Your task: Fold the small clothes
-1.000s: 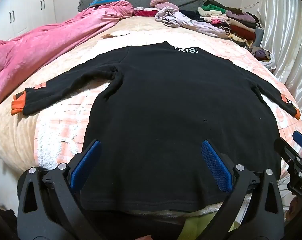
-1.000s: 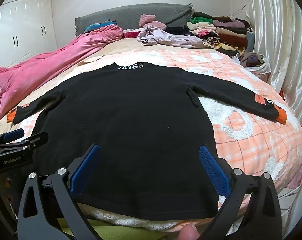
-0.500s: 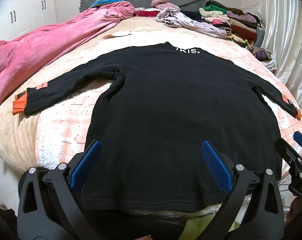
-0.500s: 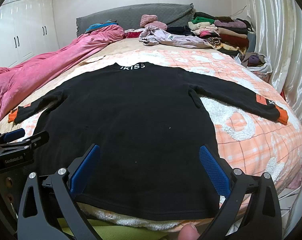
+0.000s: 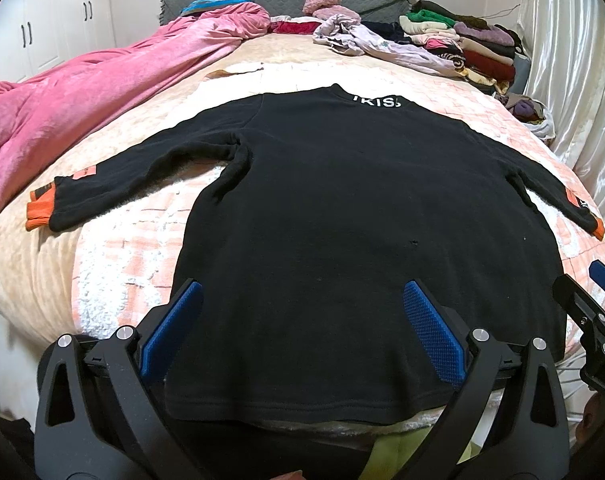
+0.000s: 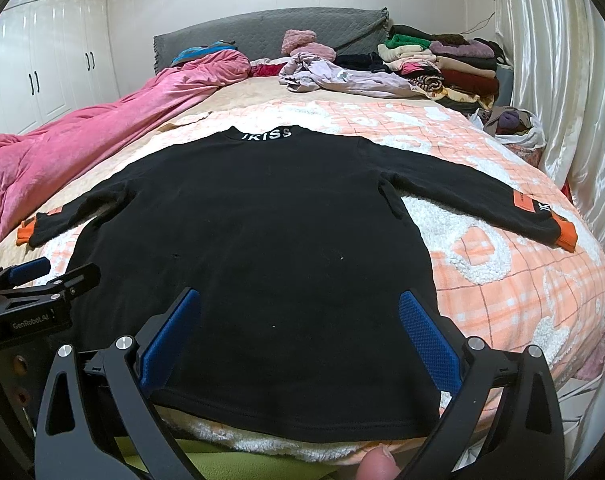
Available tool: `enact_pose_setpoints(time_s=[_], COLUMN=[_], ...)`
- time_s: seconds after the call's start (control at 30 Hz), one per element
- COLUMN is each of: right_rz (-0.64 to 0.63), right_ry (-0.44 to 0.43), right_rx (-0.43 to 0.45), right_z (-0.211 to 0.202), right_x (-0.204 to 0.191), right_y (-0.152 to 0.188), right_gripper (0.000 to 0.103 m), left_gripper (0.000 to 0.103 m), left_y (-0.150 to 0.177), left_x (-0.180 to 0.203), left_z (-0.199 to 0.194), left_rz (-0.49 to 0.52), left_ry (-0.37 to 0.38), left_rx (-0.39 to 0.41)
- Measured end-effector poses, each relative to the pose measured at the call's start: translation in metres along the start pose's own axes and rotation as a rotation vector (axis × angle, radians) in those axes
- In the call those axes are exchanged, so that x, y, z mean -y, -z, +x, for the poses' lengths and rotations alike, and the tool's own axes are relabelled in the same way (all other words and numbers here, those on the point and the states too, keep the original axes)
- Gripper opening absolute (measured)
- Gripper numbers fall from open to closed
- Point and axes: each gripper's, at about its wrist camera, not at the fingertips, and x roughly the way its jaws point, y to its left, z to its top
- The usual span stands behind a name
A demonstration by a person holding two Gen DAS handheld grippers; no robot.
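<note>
Hovering both hand-held grippers, left (image 5: 298, 330) and right (image 6: 298, 330), released and empty at the bed's (image 6: 522, 292) near edge; barely any shift since a second ago. Black sweater (image 5: 342, 220) lies flat mid-bed, sleeves spread, so we judge folding not yet begun.

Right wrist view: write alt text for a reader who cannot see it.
A black long-sleeved top lies flat on a bed, sleeves spread, orange cuffs. The open right gripper hovers over its hem; the left gripper shows at left. A pink quilt and stacked clothes lie beyond.
</note>
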Motion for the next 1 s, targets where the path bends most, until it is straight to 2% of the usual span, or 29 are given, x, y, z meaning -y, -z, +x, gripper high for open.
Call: enact_pose_setpoints(time_s=[1.0], right_rz=[0.002], right_ry=[0.015], right_rx=[0.005], right_z=[0.0038], right_x=[0.0055], right_y=[-0.0023], right_gripper=[0.099], left_gripper=[0.094], left_y=[-0.0068], left_x=[0.0036], left_z=[0.0052], left_rz=[0.016], left_ry=[0.005], left_rx=[-0.011])
